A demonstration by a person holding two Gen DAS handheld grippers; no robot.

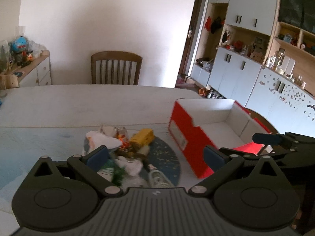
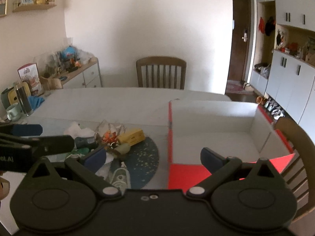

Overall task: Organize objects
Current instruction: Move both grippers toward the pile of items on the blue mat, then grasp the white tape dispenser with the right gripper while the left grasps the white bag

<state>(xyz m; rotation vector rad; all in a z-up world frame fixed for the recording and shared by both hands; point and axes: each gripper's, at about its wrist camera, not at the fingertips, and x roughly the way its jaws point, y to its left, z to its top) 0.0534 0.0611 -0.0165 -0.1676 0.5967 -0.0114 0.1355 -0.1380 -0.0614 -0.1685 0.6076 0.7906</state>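
Note:
A pile of small objects [image 1: 126, 153] lies on a dark blue round mat [image 1: 167, 161] on the white table: a yellow box [image 1: 142, 136], white plastic bags [image 1: 100, 139], something orange, something green. In the right wrist view the same pile [image 2: 112, 139] and yellow box [image 2: 132, 135] sit left of centre. An open red cardboard box [image 1: 183, 135] with a white, bare inside [image 2: 212, 139] stands to the right of the mat. My left gripper [image 1: 155, 155] is open above the near side of the pile, holding nothing. My right gripper [image 2: 152, 156] is open over the mat's edge and the red box's near left corner.
A wooden chair [image 2: 161, 72] stands at the table's far side, and another chair back [image 2: 295, 147] is at the right beside the box. A mug [image 2: 12, 111] and a dark bottle [image 2: 23, 100] stand at the table's left end. Cabinets line the right wall.

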